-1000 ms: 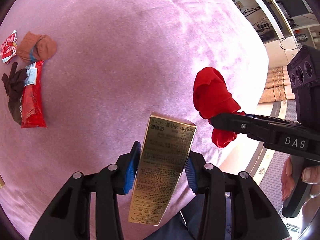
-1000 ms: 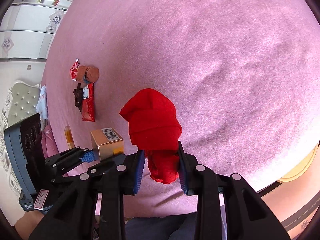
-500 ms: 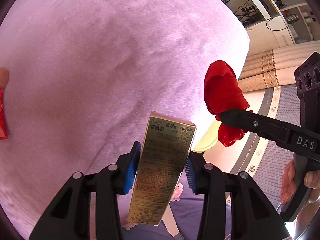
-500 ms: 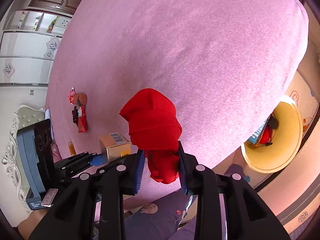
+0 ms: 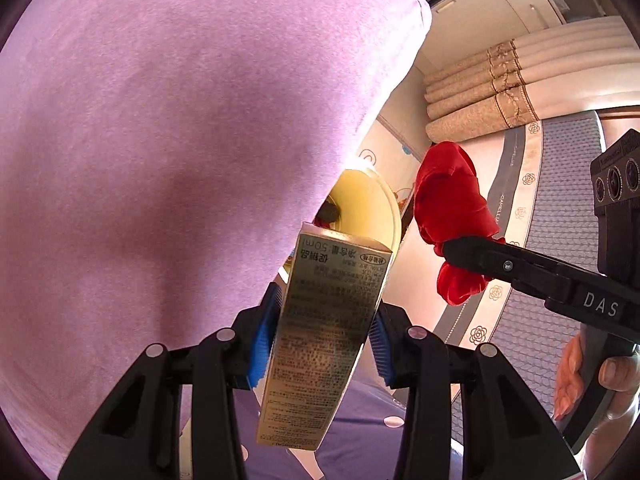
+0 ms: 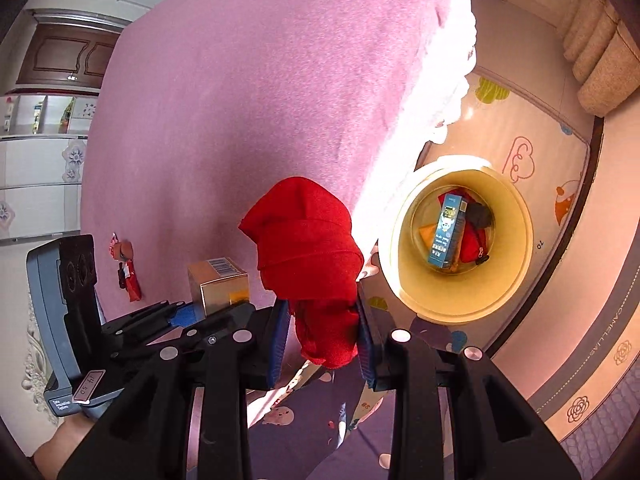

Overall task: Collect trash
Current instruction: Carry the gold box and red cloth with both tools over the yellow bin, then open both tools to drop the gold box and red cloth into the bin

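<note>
My left gripper is shut on a tall gold carton with printed text, held upright at the edge of the pink bed. A crumpled red cloth is clamped in my right gripper; the same red cloth and the right gripper show in the left wrist view. A yellow bin stands on the floor beside the bed, holding a blue carton and red and dark scraps. In the right wrist view the gold carton and left gripper appear at left.
More trash, a red wrapper and brown scraps, lies far off on the bed. Beige curtains hang beyond a patterned play mat and grey rug. A person's hand grips the right handle; purple patterned trousers are below.
Both grippers have swept sideways off the bed surface toward its edge, carrying the carton and cloth. The yellow bin has come fully into view; the trash pile has shrunk far behind.
</note>
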